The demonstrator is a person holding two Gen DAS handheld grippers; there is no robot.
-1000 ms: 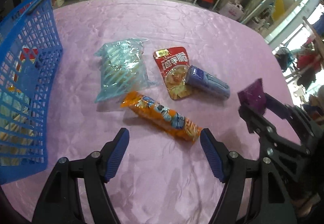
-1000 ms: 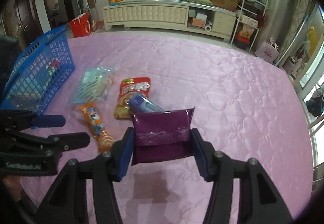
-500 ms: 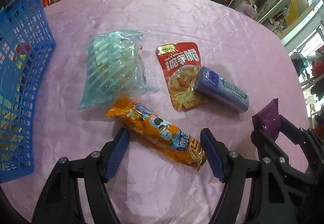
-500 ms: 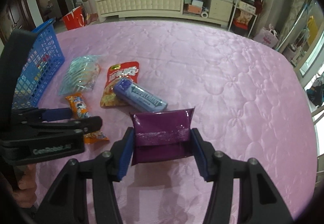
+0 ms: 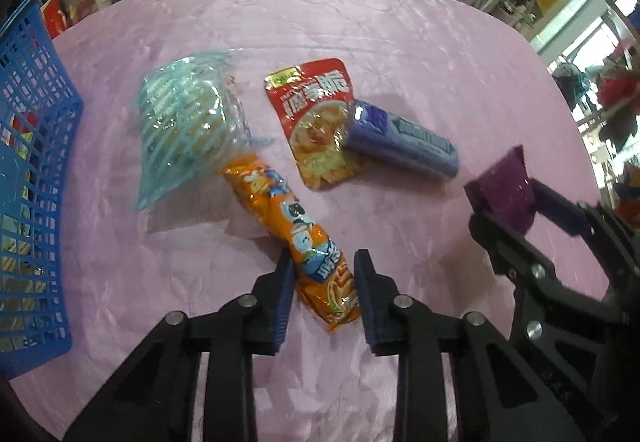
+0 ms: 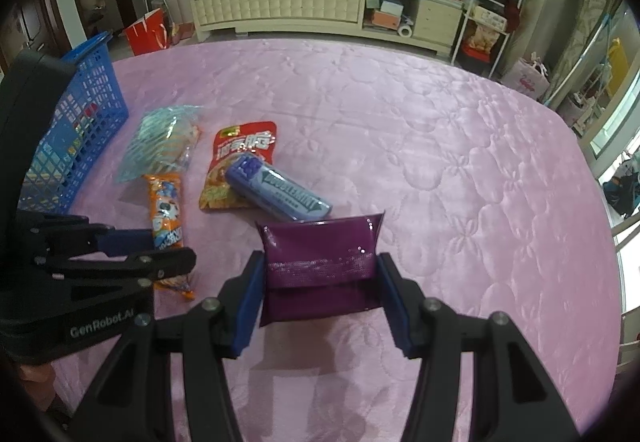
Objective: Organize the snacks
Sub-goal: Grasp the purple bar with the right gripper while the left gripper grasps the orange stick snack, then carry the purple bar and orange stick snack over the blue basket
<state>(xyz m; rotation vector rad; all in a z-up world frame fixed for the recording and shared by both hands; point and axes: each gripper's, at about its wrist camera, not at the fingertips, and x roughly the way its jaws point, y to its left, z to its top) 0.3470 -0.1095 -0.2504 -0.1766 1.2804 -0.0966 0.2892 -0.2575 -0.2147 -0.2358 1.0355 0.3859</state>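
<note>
Orange snack pack (image 5: 301, 230) sits between the closing left gripper (image 5: 323, 296); right gripper (image 6: 320, 304) clamps a purple pouch (image 6: 320, 262).

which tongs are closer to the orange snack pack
Left. The left tongs straddle the near end of the orange snack pack, jaws closing on it. The right tongs sit off to its right, apart from it, shut on a purple pouch.

The right gripper (image 6: 320, 282) clamps a purple pouch (image 6: 320, 262) above the pink cloth (image 6: 460, 162).
</note>
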